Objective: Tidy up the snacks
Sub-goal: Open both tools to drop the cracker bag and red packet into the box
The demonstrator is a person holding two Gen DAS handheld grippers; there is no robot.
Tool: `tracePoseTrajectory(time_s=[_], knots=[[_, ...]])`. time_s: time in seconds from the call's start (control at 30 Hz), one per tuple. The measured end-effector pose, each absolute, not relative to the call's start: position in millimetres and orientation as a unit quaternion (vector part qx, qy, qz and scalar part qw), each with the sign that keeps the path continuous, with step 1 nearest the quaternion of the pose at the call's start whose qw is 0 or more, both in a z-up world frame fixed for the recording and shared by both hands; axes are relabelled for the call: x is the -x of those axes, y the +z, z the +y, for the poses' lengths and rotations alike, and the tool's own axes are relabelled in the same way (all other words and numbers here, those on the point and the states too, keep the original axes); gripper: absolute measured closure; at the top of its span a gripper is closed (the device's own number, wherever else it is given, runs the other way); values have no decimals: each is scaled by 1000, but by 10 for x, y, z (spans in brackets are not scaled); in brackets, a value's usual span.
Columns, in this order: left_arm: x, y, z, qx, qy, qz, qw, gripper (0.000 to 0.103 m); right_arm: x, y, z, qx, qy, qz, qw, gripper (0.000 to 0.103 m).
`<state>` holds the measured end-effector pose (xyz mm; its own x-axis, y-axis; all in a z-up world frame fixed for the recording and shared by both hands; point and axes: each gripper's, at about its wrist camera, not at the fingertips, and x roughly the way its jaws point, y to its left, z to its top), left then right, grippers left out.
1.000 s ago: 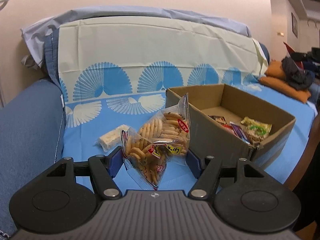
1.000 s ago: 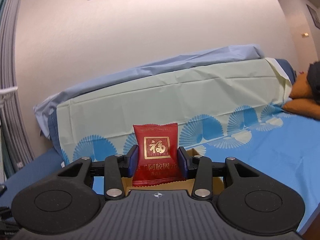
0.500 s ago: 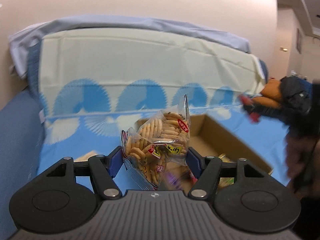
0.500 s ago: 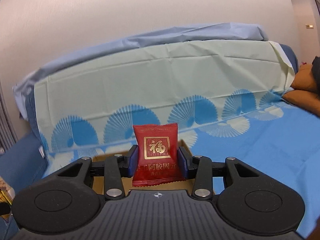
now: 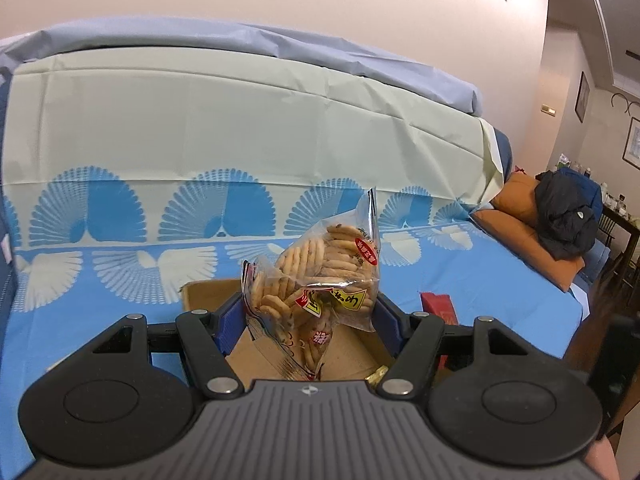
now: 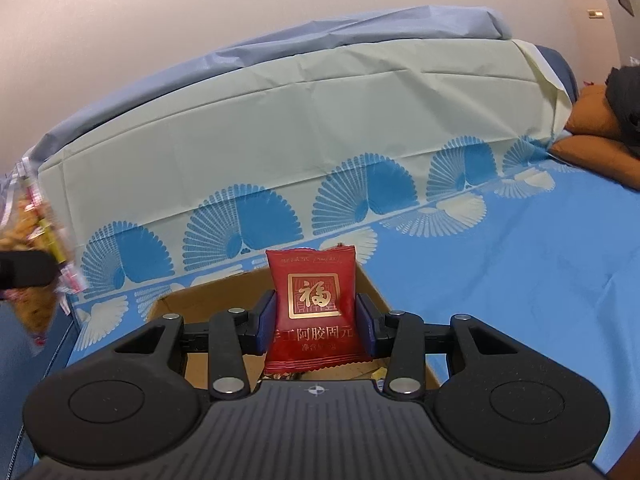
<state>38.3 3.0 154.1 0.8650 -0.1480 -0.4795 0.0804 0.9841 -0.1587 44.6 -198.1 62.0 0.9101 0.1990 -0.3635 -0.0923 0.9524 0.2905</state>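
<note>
My left gripper point(image 5: 310, 316) is shut on a clear bag of small crackers point(image 5: 320, 276) and holds it above the open cardboard box point(image 5: 204, 292). My right gripper point(image 6: 316, 318) is shut on a red snack packet with a gold character point(image 6: 314, 304), also above the cardboard box point(image 6: 200, 300). The cracker bag shows blurred at the left edge of the right wrist view point(image 6: 32, 264). The red packet peeks out at the right of the left wrist view point(image 5: 438, 304). Most of the box's inside is hidden behind the grippers.
The box stands on a sofa covered with a blue fan-patterned cloth point(image 5: 480, 276). An orange cushion point(image 5: 516, 216) with dark clothing point(image 5: 564, 220) lies at the sofa's right end. The pale covered backrest point(image 6: 320, 128) rises behind.
Both grippers have moved over the box with their snacks still held. The left one swung right from the sofa seat; the white packet on the cloth has left its view.
</note>
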Motion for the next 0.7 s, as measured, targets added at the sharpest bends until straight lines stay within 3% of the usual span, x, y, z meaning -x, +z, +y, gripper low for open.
tracePoseTrajectory(time_s=[0.7], knots=[[-996,1239,-302,77,-56,272,958,31,-455,669,-2147,-147,62,174,972,59]])
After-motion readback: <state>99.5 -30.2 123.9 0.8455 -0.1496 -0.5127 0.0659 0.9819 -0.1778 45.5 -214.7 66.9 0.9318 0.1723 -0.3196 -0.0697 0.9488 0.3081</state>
